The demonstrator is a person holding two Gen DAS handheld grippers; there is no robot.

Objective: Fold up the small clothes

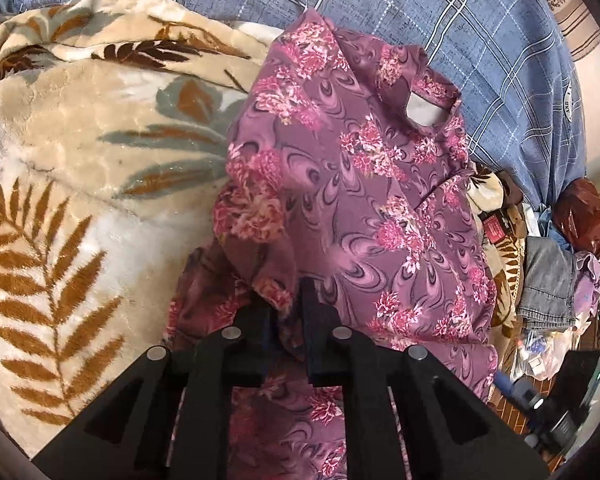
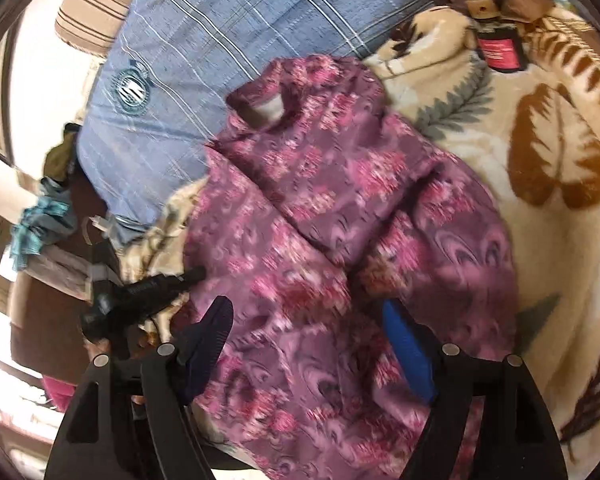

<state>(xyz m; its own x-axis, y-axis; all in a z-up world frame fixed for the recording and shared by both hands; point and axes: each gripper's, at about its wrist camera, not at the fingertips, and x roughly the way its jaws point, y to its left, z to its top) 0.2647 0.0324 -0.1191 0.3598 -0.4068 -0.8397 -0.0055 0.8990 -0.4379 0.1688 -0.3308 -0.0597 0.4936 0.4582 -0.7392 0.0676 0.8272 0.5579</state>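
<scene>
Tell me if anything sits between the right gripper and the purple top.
Nothing visible does. The right gripper hangs open directly over the top, fingers either side of bare fabric. The left gripper is shut on the top, off at the edge.

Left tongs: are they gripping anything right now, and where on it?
Yes. The left tongs are shut on the purple floral top, pinching a bunched fold at its near edge.

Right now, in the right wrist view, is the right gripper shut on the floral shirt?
No, the right gripper is open, its jaws spread wide above the purple floral shirt.
</scene>
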